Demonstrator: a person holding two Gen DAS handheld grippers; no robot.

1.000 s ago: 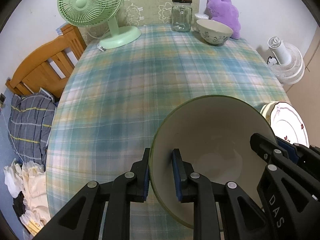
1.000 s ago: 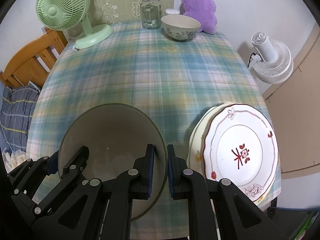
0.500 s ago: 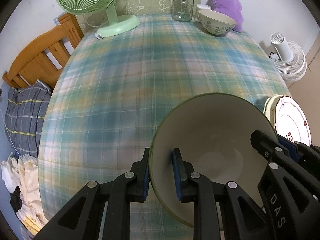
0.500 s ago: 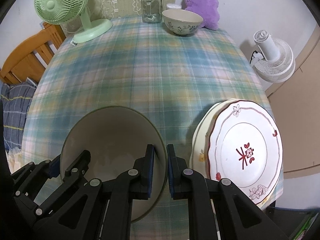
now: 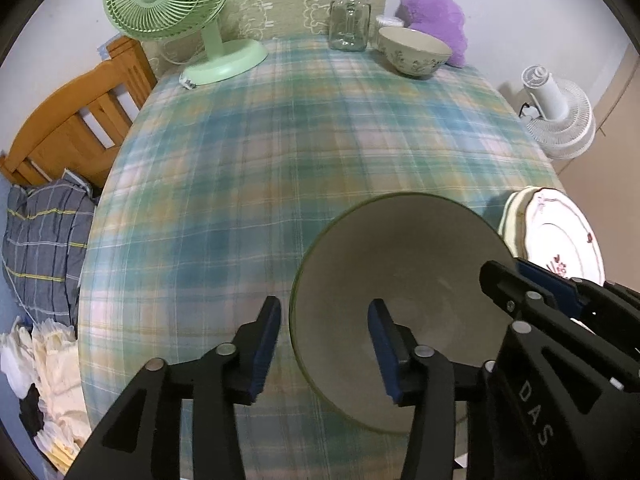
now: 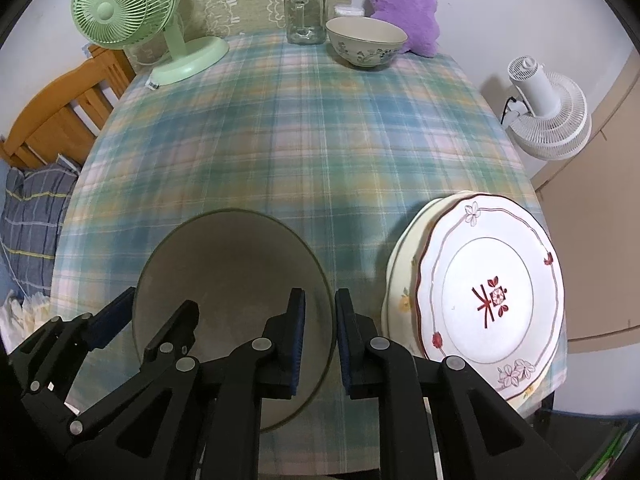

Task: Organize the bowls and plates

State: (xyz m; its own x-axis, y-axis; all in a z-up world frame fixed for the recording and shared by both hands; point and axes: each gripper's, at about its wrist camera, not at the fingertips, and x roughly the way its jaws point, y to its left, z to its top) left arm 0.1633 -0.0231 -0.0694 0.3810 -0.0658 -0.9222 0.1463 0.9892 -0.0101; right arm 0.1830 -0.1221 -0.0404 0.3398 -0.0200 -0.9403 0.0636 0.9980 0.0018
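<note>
Resting on the plaid tablecloth (image 5: 280, 152) near your edge of the table, the large cream bowl (image 5: 400, 256) sits just left of the stacked plates (image 6: 492, 292), apart from them; it is glazed, stiff and breakable, probably heavy for its thin wall and slippery at the rim; take it at the rim, one pad inside and one outside, as both of your tools are placed now. Your left gripper (image 5: 324, 336) straddles the bowl's left rim with its jaws opening; the rim stands between the pads with a clear gap on each side, so nothing is held there. Your right gripper (image 6: 320, 320) sits at the opposite rim, jaws close together with the wall between them; whether the pads press on it or have begun to slacken I cannot tell with certainty from this angle. Farther off, a smaller patterned bowl (image 6: 366, 42) stands at the far edge beside a glass jar (image 6: 306, 10), a purple plush toy (image 6: 404, 4) and a green fan (image 6: 128, 12).
</note>
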